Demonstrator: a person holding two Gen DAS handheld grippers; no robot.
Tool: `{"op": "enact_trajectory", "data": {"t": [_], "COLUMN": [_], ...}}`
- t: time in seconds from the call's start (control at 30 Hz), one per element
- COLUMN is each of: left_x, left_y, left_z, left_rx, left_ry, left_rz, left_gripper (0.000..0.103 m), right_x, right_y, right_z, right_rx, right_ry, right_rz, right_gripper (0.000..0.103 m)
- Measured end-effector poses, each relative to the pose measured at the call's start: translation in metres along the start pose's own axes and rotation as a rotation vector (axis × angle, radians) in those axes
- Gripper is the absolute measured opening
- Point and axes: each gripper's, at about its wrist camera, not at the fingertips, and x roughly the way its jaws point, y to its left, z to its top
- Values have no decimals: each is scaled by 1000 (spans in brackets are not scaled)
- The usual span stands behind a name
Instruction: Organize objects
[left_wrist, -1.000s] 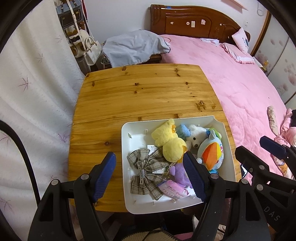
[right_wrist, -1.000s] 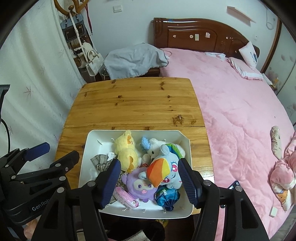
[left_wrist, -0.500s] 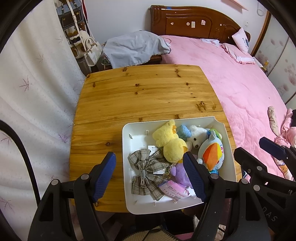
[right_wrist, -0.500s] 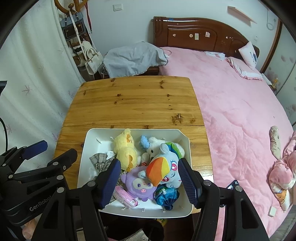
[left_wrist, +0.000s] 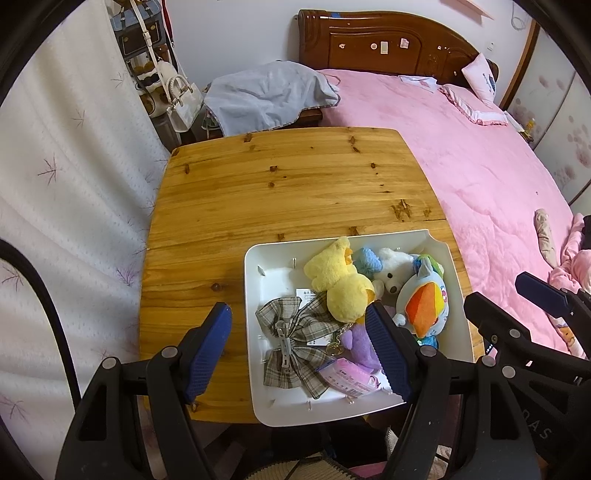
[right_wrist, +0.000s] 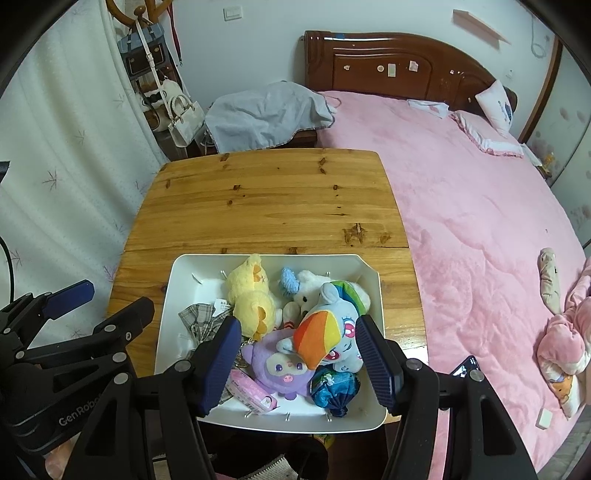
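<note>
Toys fill the white tray (right_wrist: 168, 295) at the near right of the tabletop (right_wrist: 266, 199): yellow duck plush (right_wrist: 251, 299), white bear (right_wrist: 308, 291), rainbow pony (right_wrist: 328, 328), purple plush (right_wrist: 280, 369), plaid bow (left_wrist: 295, 336), pink packet (right_wrist: 253, 393). Both the left gripper (left_wrist: 299, 350) and right gripper (right_wrist: 297, 363) hover over it, jaws spread, holding nothing. Everything gathered could mean sorting is done, or that unpacking lies ahead.

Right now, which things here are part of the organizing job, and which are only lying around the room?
Job: white tray, yellow duck plush, rainbow pony plush, purple plush, white bear plush, plaid bow, pink packet, blue wrapped ball.

Lying about: grey cloth, handbags, pink bed.
</note>
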Motion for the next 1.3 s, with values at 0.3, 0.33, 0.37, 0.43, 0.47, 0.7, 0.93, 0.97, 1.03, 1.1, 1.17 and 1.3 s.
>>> {"op": "enact_trajectory", "data": {"t": [0.3,0.33,0.37,0.43,0.47,0.7,0.93,0.97,1.03,1.1,1.17,1.3], "left_x": [3,3,3,3,3,2,0,-1,-2,-4,-4,-2], "left_y": [2,2,1,1,1,1,3,4,6,8,8,9], "left_z": [0,-1,-1,-1,-1,-1,-2,-3,-3,-3,-4,-4], "left_rx": [6,6,6,5,5,12,27,28,26,26,30,33], "left_ry": [3,3,4,4,4,-4,-17,-20,-29,-35,-36,-20], "left_rz": [-1,-1,-1,-2,-2,-1,2,1,-6,-14,-20,-10], "left_gripper": [78,78,78,78,78,78,78,78,78,78,78,78], "right_x": [2,2,2,3,3,4,5,5,5,6,6,5], "right_y": [2,2,2,2,2,2,4,4,4,6,6,8], "right_z": [-1,-1,-1,-1,0,-1,-1,-1,-2,-2,-3,-4], "right_rx": [6,8,10,11,12,20,33,34,39,43,47,51], "right_ry": [4,4,5,6,7,9,11,12,15,20,23,25], "right_rz": [-3,-3,-4,-4,-4,-4,-3,-4,-5,-6,-9,-9], "right_gripper": [65,65,65,65,65,65,65,65,65,65,65,65]}}
